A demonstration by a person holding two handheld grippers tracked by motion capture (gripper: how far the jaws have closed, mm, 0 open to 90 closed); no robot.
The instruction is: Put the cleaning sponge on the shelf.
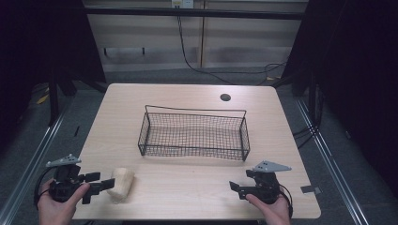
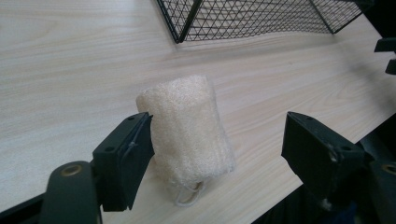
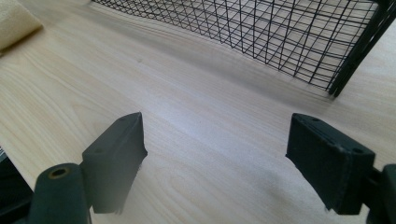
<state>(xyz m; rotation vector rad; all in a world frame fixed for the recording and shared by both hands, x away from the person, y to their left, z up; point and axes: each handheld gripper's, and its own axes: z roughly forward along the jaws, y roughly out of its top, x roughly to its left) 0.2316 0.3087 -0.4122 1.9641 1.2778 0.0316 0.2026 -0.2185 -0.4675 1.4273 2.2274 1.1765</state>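
Observation:
A pale beige loofah-like sponge roll [image 1: 121, 183] lies on the wooden table near its front left edge. My left gripper [image 1: 96, 183] is open right beside it. In the left gripper view the sponge [image 2: 187, 130] sits between the two jaws, its left side against the left jaw, with a wide gap to the right jaw; my left gripper [image 2: 219, 128] holds nothing. My right gripper [image 1: 237, 187] stands open over bare table at the front right, also seen as my right gripper [image 3: 215, 126]. A corner of the sponge [image 3: 14, 21] shows far off.
A black wire basket [image 1: 192, 150] stands at the middle of the table with nothing in it; its mesh wall [image 2: 243, 18] [image 3: 280, 37] is close ahead of both grippers. A round cable hole [image 1: 225, 97] sits at the back. Dark floor and rails surround the table.

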